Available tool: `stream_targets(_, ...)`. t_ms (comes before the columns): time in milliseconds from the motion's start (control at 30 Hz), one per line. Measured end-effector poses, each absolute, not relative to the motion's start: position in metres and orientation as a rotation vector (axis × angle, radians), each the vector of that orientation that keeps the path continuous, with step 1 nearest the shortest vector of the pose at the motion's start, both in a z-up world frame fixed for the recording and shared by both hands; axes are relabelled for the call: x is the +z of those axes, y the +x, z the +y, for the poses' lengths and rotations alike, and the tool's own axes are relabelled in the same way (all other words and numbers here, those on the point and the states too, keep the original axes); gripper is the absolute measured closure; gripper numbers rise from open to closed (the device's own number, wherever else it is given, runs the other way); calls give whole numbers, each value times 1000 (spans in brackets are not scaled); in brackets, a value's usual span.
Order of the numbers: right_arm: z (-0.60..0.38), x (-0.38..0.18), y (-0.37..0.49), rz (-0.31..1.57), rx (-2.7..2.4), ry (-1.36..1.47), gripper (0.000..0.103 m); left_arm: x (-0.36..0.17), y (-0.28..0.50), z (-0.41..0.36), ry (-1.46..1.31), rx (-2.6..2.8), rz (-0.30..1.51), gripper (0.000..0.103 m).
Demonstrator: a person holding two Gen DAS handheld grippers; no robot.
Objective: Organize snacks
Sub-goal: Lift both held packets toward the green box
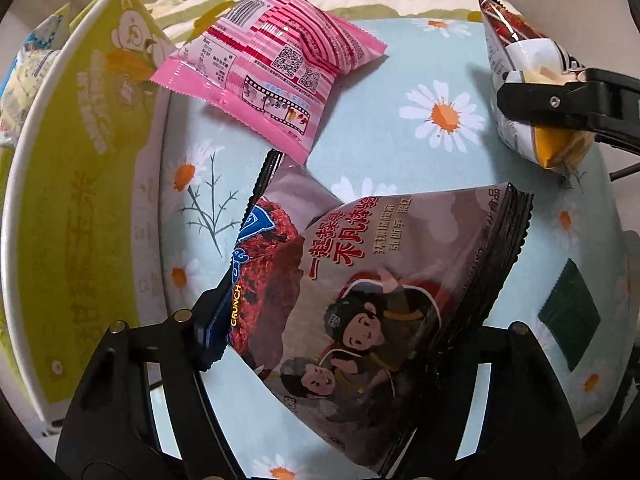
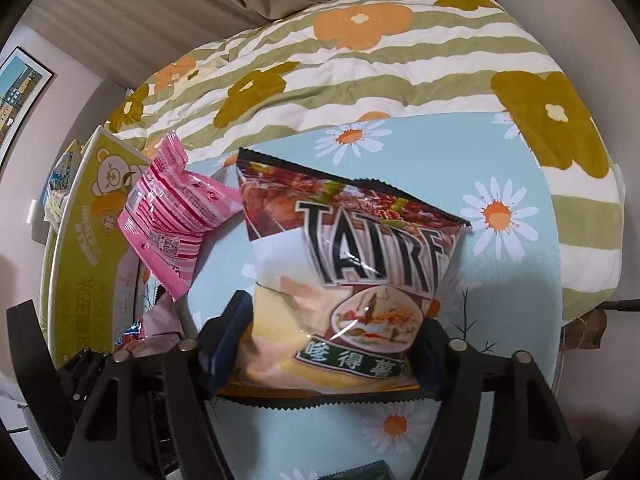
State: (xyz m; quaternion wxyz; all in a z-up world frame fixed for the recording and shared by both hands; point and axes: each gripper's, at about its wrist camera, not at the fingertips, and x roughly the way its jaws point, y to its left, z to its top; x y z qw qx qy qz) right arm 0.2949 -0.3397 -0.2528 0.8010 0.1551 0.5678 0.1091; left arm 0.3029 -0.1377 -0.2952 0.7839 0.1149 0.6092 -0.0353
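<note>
A grey-pink snack bag (image 1: 384, 280) with cartoon figures sits crumpled between the jaws of my left gripper (image 1: 324, 340), which is shut on it. The bag's far end rests on the daisy-print cloth (image 1: 400, 152). My right gripper (image 2: 326, 348) is shut on the lower part of a white and red chip bag (image 2: 360, 264), whose top end lies on the cloth. In the left wrist view that chip bag (image 1: 516, 52) shows at the upper right, with one black finger (image 1: 560, 104) across it. A pink striped packet (image 1: 272, 68) leans on the rim of a yellow-green box (image 1: 80, 184).
The box (image 2: 80, 264) stands at the left edge of the cloth, with several light packets (image 1: 32, 68) behind its wall. A small dark green packet (image 1: 568, 312) lies at the right. Striped flowered bedding (image 2: 360, 72) rises behind the table.
</note>
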Motion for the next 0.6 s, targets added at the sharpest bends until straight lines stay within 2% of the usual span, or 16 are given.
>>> stream_targets(333, -355, -208, 274, 1124, 224, 344, 38, -250, 280, -136, 176, -91, 1227, 35)
stream_targets(600, -343, -151, 252, 1049, 276, 289, 38, -166, 261, -115, 95, -70, 1070, 35)
